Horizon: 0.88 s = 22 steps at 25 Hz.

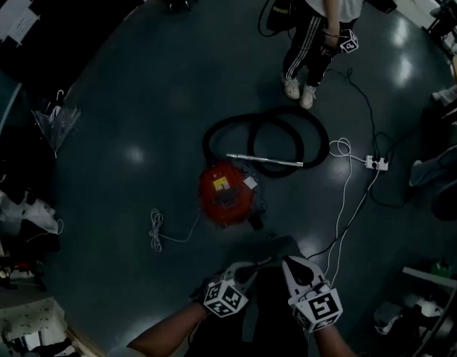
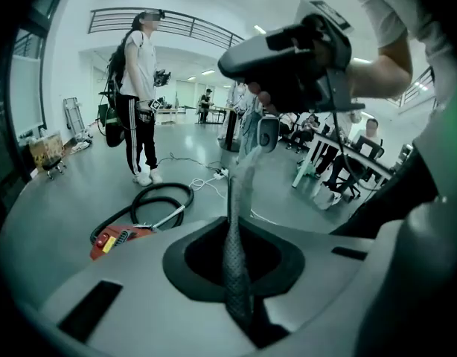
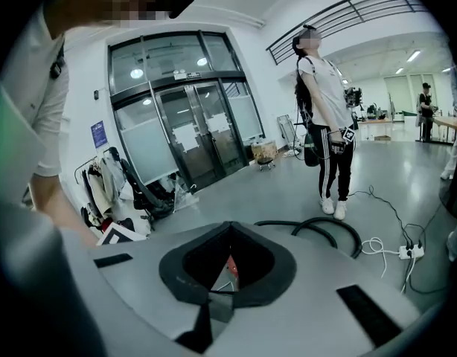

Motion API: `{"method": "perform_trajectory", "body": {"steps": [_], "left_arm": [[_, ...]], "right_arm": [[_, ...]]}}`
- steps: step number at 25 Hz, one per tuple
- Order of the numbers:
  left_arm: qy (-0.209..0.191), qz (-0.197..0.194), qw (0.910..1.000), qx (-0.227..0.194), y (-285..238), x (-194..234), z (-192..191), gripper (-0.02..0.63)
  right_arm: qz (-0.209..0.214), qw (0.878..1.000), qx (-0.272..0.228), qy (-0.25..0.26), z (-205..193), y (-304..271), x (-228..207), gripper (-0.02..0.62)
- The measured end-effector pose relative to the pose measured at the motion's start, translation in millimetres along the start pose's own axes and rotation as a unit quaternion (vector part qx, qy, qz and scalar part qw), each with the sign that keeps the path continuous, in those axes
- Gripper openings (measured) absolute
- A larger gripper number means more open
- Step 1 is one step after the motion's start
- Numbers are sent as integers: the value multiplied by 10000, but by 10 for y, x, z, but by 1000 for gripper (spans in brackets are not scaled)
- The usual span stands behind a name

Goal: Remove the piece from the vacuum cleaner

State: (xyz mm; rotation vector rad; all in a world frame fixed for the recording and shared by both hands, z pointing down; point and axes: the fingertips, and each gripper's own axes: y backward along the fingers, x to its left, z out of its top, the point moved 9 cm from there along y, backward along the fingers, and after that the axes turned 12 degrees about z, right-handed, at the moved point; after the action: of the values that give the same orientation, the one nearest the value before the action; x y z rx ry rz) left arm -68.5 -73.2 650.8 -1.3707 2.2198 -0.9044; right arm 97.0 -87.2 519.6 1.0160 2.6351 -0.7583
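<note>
A red vacuum cleaner (image 1: 227, 195) sits on the dark floor, with its black hose (image 1: 266, 136) coiled behind it and a metal wand (image 1: 264, 159) lying across the coil. Both grippers hang near my body, well above and short of the vacuum. My left gripper (image 1: 247, 270) has its fingers pressed together with nothing between them (image 2: 240, 177). My right gripper (image 1: 289, 262) is shut too, its tips meeting (image 3: 230, 229). The left gripper view shows the vacuum (image 2: 113, 238) and hose (image 2: 150, 199) low at left. In the right gripper view, red of the vacuum (image 3: 228, 266) peeks between the jaw bases.
A person (image 1: 318, 21) stands just beyond the hose. A white cable and power strip (image 1: 376, 162) lie to the right, and a loose white cord (image 1: 158, 233) lies left of the vacuum. Clutter lines the left edge. Desks with seated people (image 2: 340, 162) and glass doors (image 3: 184, 132) stand farther off.
</note>
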Motion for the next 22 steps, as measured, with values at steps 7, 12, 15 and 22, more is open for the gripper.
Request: {"method": "perform_trajectory", "body": {"steps": [7, 12, 15, 22], "left_arm": [[267, 4, 9996, -16, 1402, -295, 695, 26], [503, 144, 9983, -238, 2033, -366, 1077, 26], [560, 157, 9975, -394, 2362, -453, 1314, 26], [897, 364, 9934, -607, 2799, -472, 1647, 26]], "right_arm": [[53, 10000, -73, -23, 581, 656, 955, 17], [-6, 9996, -243, 144, 935, 952, 1409, 17], [-98, 9989, -407, 202, 1091, 1141, 1618, 17], [-241, 9978, -544, 300, 1292, 1472, 1930, 17]]}}
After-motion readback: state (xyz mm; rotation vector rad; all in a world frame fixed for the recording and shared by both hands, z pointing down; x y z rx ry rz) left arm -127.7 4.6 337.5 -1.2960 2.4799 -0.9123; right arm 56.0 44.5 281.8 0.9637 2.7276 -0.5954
